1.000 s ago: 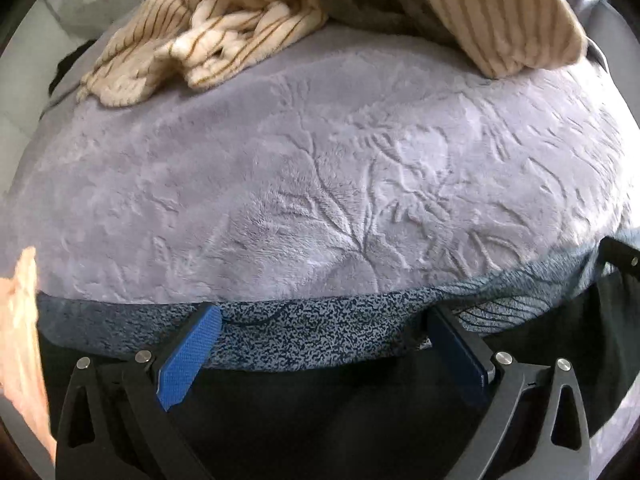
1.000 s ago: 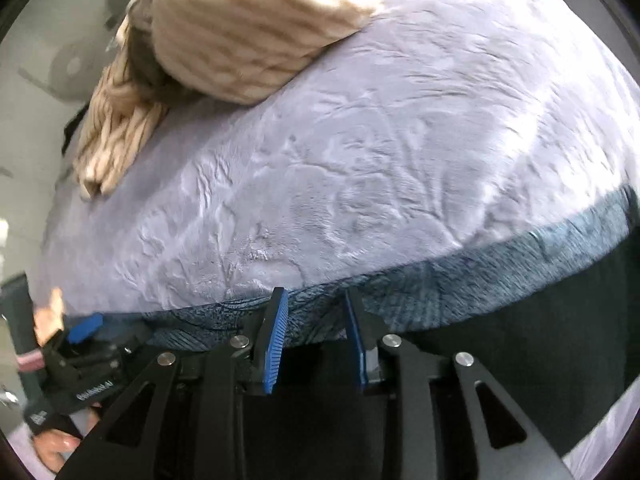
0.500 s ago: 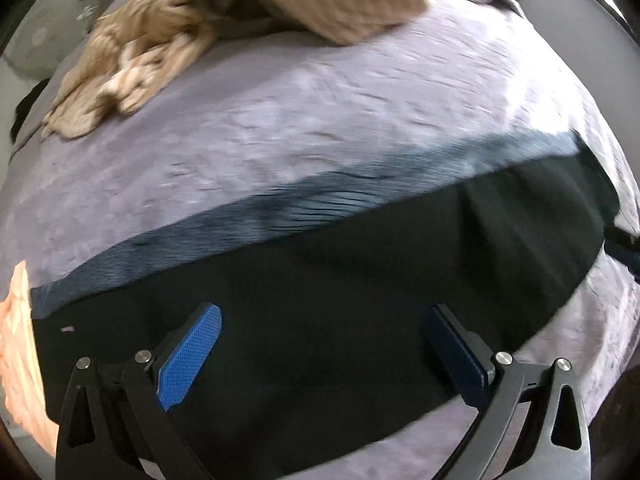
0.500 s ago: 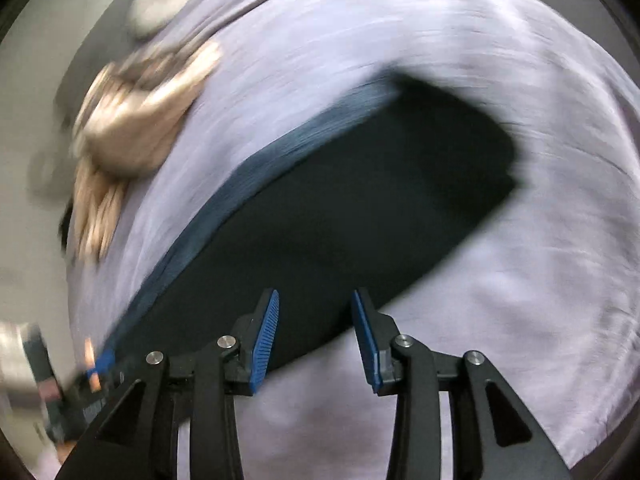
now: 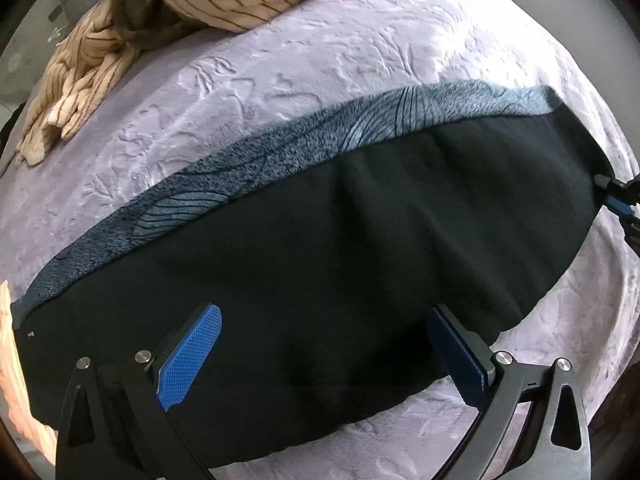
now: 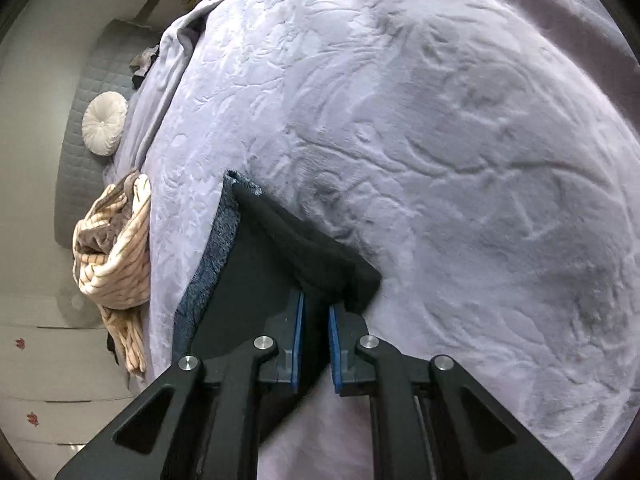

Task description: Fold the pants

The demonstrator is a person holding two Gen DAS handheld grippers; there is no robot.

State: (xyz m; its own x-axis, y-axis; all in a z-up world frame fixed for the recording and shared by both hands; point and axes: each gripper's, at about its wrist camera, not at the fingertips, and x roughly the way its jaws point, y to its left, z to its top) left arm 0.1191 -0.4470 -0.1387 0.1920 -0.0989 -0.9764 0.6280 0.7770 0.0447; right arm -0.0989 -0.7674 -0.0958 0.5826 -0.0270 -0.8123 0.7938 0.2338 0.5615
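1. The pants, earlier bunched at the blanket's near edge, now lie spread across its middle.
2. The left gripper hovers, fingers released.
3. The right gripper has clamped on one end, ready for folding.

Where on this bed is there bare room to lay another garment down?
Free: the lilac blanket beyond the black pants, and the strip between them and the striped clothes pile. Crowded: that pile's corner, and the pants' end in the right claw.
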